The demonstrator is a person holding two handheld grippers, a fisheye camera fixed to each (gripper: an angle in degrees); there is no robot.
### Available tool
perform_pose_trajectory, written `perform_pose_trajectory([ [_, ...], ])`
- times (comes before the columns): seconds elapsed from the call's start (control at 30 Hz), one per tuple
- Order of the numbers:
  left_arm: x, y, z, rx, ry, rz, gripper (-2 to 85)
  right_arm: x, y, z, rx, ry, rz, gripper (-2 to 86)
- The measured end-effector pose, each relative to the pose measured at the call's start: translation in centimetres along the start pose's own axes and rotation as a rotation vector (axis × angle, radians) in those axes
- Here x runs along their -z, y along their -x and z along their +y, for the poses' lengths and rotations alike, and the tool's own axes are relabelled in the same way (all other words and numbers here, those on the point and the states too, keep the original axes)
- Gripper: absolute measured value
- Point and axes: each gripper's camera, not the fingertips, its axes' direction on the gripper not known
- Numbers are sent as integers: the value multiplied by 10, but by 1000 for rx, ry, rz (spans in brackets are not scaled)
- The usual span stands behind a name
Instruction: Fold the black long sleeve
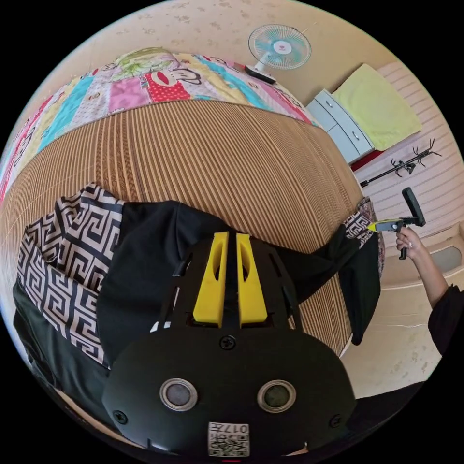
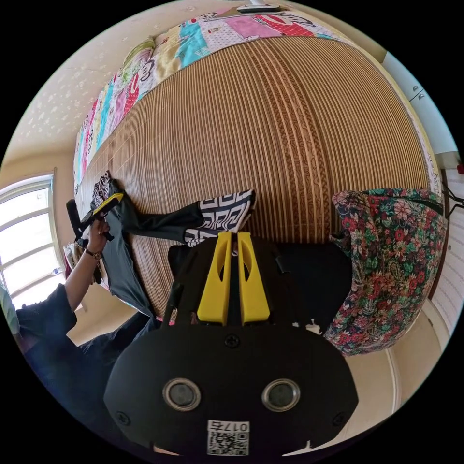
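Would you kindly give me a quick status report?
Left gripper and right gripper shut on black long sleeve. Garment stretched across bamboo mat. Floral cloth beside it.

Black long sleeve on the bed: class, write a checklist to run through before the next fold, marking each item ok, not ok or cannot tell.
1. Grip of left tool on black long sleeve: ok, shut on it.
2. Grip of right tool at patterned cuff: ok.
3. Stretch of the near sleeve between the tools: ok, straight.
4. Whole garment on bamboo mat: not ok, part hangs over the edge.
5. Distance from floral cloth: not ok, it lies right beside the garment.
6. Body panel smooth: cannot tell.
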Motion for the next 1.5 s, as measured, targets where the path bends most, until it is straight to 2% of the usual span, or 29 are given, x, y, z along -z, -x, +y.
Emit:
perform_pose_trajectory([
  [0.13, -9, 39, -4, 138, -116, 80, 41, 18, -13, 17, 37, -139, -191, 21],
  [0.23, -29, 62, -8, 176, -113, 105, 32, 22, -40, 29, -12, -223, -347, 19],
  [0.3, -31, 67, -7, 171, -132, 105, 36, 9, -65, 33, -158, -200, -312, 15],
  [0.37, -23, 66, -4, 139, -162, 98, 46, 2, -74, 36, -209, -190, -284, 12],
  [0.57, 13, 45, 35, 26, -237, 63, 52, -5, -52, 38, -148, -190, -163, 14],
  [0.67, 1, 32, 40, -60, -164, 33, 53, -1, -40, 42, -147, -260, -78, 31],
  [0.77, -31, 30, 35, -135, -56, 56, 53, -1, -35, 40, -134, -303, -85, 84],
  [0.83, -61, 30, 28, -188, 53, 4, 48, -8, -35, 32, -123, -271, -124, 101],
  [0.9, -68, 30, 31, -260, 22, -52, 24, -28, -32, 21, -110, -145, -76, 75],
  [0.97, -68, 39, 30, -225, 4, -42, 6, -42, -24, 13, -76, -37, 15, 40],
  [1.07, -55, 67, 24, -63, -63, -12, -1, -34, -10, 12, -13, -63, 67, 19],
  [1.13, -50, 98, 20, 51, -127, 71, -1, -20, -10, 15, -8, -140, -13, 14],
  [1.2, -54, 119, 16, 122, -132, 97, 2, -4, -28, 20, -85, -273, -183, 12],
  [1.3, -57, 135, 12, 151, -180, 158, 18, -7, -54, 19, -199, -337, -267, 12],
  [1.43, -48, 139, 14, 168, -202, 208, 57, -26, -64, 12, -283, -270, -180, 19],
  [1.5, -35, 138, 23, 161, -224, 230, 63, -25, -63, 19, -328, -298, -110, 33],
])
